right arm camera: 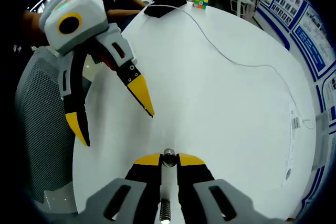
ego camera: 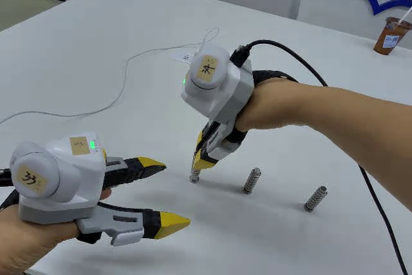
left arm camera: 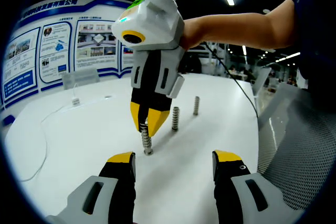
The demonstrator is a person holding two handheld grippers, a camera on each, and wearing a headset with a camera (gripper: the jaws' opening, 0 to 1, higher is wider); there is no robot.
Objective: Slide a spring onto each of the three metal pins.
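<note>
Two spring-covered metal pins (ego camera: 252,180) are done, the third grey coil spring (ego camera: 194,175) is clamped by the right hand-held gripper (ego camera: 201,162), the left hand-held gripper (ego camera: 169,193) is held apart.

So the left gripper (left arm camera: 174,157) has its yellow-tipped jaws spread wide at the bottom. Right above them, the right gripper (left arm camera: 149,124) points straight down, tips pinched on the top of a spring (left arm camera: 145,141) standing upright on the white table (left arm camera: 79,129). Two more upright springs (left arm camera: 175,118) (left arm camera: 196,105) stand behind it. There's a mesh chair (left arm camera: 294,135) off to the right.
</note>
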